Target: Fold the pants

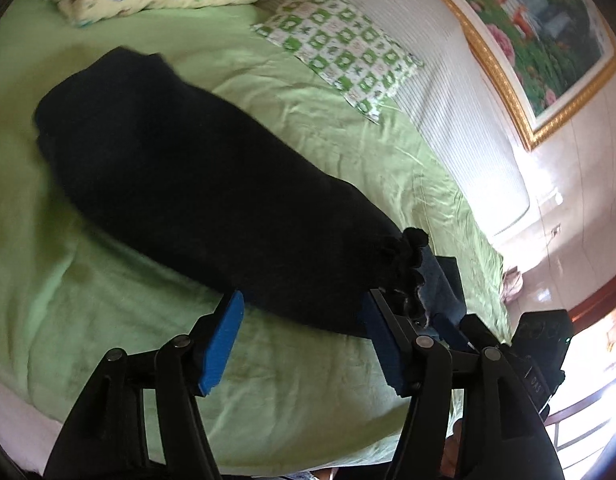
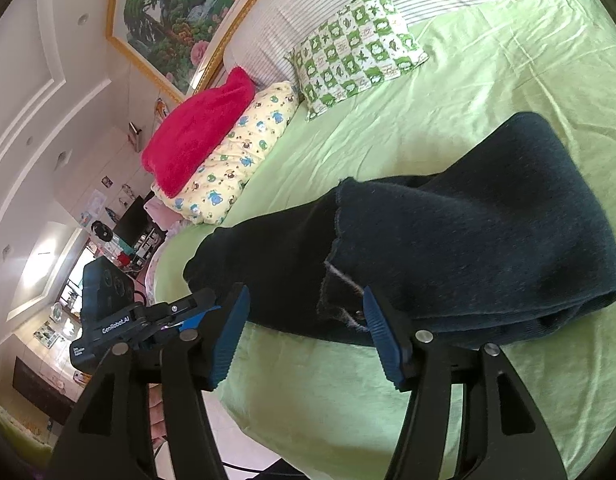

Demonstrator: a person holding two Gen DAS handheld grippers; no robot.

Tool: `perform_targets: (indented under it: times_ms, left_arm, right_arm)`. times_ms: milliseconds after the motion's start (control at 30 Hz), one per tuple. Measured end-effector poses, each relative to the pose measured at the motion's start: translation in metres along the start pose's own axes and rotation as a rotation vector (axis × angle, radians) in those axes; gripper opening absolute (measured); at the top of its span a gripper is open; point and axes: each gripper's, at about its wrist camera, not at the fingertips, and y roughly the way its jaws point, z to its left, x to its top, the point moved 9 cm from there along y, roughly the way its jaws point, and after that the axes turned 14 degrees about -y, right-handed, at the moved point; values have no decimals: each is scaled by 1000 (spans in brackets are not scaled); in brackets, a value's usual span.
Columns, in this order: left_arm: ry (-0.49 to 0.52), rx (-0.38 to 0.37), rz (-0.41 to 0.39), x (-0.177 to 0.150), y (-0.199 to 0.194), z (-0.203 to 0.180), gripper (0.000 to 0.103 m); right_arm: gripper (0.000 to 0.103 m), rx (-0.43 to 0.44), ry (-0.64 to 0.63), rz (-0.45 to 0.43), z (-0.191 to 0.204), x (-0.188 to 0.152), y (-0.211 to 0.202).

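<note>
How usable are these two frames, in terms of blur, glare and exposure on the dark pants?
Left wrist view: motion blur softens the pants and sheet; they read as a featureless black mass; the window at right is blown out. Right wrist view: sharper, with knit texture and a frayed hem visible on the pants; glare only at far left. Both show strong fisheye bending and dark corners.

Matt fuzzy knit pants [image 2: 468, 232], wrinkled cloth sheet [image 2: 388, 136]
</note>
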Motion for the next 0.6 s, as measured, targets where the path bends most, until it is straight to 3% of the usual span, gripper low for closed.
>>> perform_targets:
  times_ms: [600]
  left_arm:
    - [-186, 17, -103, 30, -33, 59, 66]
  right_arm:
    - [62, 80, -62, 106, 34, -9, 37]
